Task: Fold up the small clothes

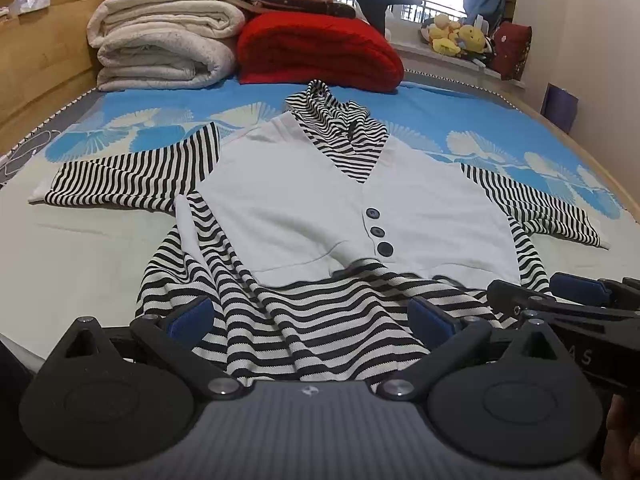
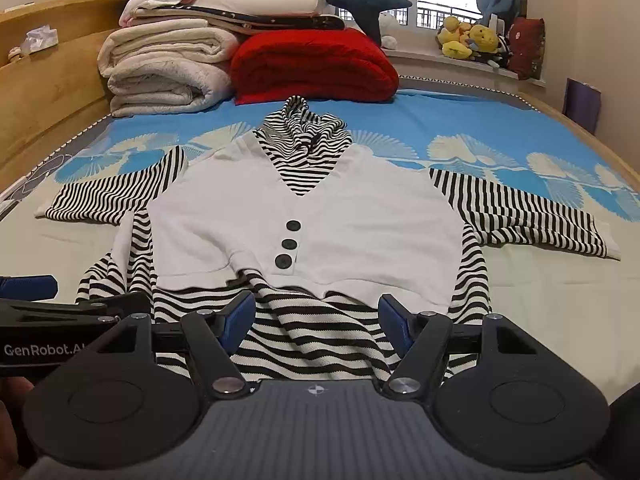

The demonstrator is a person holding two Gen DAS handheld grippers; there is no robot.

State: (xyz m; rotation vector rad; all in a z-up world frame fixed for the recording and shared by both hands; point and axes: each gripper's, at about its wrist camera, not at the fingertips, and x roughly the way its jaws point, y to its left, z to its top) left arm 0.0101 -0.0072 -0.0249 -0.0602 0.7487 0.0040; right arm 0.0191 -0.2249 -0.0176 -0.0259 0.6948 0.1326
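Observation:
A small garment (image 1: 304, 208) lies face up on the bed: white vest front with three dark buttons, black-and-white striped hood, sleeves and hem. It also shows in the right wrist view (image 2: 360, 216). Both sleeves are spread out sideways. The striped hem (image 1: 312, 320) is rumpled. My left gripper (image 1: 312, 320) is open, its blue pads over the hem. My right gripper (image 2: 316, 320) is open over the hem too, and shows in the left wrist view (image 1: 560, 296) at right. Neither holds cloth.
The bed has a blue and cream patterned sheet (image 1: 168, 108). Folded white blankets (image 1: 160, 44) and a red blanket (image 1: 316, 52) are stacked at the far end. A wooden headboard (image 1: 36, 60) runs along the left. Plush toys (image 2: 472, 40) sit on the windowsill.

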